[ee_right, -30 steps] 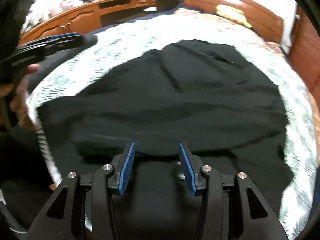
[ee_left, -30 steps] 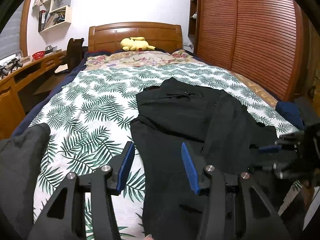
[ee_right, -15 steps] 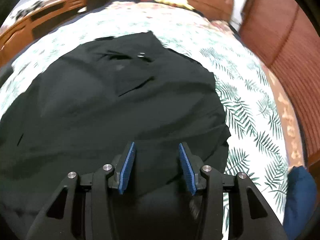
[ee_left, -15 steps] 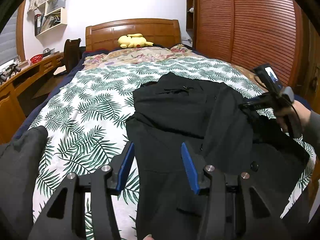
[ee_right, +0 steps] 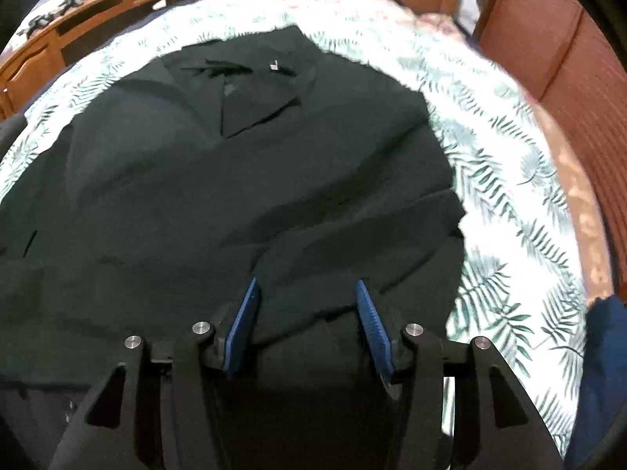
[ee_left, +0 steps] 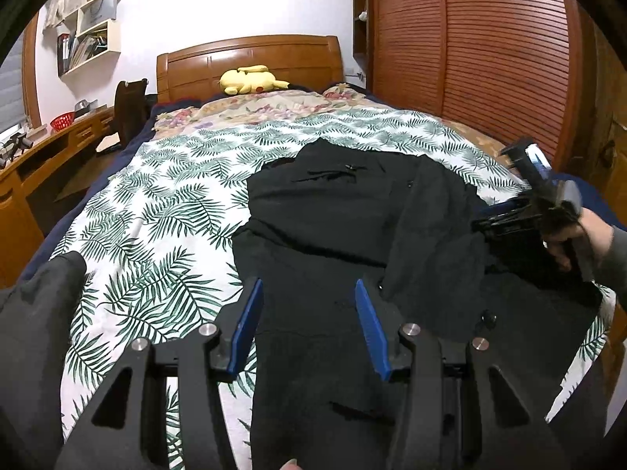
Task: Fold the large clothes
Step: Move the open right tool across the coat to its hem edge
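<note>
A large black coat [ee_left: 352, 215] lies spread on the leaf-print bedcover [ee_left: 156, 215], collar toward the headboard, with one side folded in over its middle. My left gripper [ee_left: 307, 286] hovers open above the coat's near left edge, with nothing between its blue pads. A hand [ee_left: 595, 237] holds the other gripper over the coat's right side. In the right wrist view the coat [ee_right: 235, 196] fills the middle. My right gripper [ee_right: 306, 286] hangs above its near right hem with its jaws opening, and the cloth lies below the pads, not pressed by them.
A yellow plush toy [ee_left: 249, 78] lies by the wooden headboard [ee_left: 250, 55]. Slatted wardrobe doors [ee_left: 490, 58] run along the right side, and a desk [ee_left: 39, 149] with a chair [ee_left: 131, 105] along the left. Grey cloth [ee_left: 35, 313] sits near left, a dark blue bundle [ee_right: 599, 372] near right.
The right gripper has swung from the coat's left part to its right side and tipped downward; its jaws stand slightly wider. The left gripper has barely moved.
</note>
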### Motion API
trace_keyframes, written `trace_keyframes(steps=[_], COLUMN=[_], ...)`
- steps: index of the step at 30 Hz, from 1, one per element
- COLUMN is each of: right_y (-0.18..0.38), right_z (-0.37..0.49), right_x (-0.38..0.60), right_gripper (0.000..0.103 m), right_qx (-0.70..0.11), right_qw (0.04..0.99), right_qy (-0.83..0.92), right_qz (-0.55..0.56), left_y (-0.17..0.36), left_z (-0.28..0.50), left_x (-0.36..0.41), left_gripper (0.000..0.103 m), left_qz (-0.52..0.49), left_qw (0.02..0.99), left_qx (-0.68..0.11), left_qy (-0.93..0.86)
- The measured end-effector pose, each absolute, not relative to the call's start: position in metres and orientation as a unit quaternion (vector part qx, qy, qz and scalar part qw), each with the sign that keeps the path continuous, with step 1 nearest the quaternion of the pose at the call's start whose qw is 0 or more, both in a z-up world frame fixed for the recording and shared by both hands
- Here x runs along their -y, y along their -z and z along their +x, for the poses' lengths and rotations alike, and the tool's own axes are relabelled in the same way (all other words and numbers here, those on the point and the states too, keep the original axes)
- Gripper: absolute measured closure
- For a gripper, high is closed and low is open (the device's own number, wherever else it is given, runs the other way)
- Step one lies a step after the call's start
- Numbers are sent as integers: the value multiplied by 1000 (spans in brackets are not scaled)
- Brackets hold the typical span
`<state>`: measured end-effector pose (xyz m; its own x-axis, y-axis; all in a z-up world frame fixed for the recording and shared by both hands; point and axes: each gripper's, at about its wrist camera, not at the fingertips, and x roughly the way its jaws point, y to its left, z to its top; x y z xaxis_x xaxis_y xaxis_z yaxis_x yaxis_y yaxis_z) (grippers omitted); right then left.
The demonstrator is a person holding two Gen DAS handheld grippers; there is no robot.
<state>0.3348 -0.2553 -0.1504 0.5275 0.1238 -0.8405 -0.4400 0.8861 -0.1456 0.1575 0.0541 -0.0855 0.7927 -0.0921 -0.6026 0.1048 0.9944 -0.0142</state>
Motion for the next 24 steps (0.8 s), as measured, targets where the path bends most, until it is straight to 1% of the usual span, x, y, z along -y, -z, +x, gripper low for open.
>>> trace_keyframes(steps=[3, 7, 8, 10, 18, 24], right_y=[141, 137, 138, 141, 157, 162], right_z=[309, 271, 264, 249, 213, 193], right_x=[268, 285, 290, 303, 360, 381], right_gripper=[50, 46, 40, 33, 33, 33], right_qx=[-440, -430, -428, -429, -456, -453], right_qw=[867, 870, 871, 873, 869, 872], right_qy=[-171, -186, -183, -169, -140, -153], right_qz=[-158, -155, -156, -158, -133, -105], left_y=[86, 88, 89, 90, 99, 110], left_z=[156, 156, 156, 156, 143, 123], left_x=[-54, -54, -53, -53, -50, -56], left_gripper=[56, 55, 55, 55, 55, 55], left_qz=[12, 14, 15, 16, 22, 5], left_qw=[947, 946, 945, 944, 940, 937], left_qx=[-317, -320, -322, -325, -337, -346], left_qy=[52, 52, 52, 54, 51, 41])
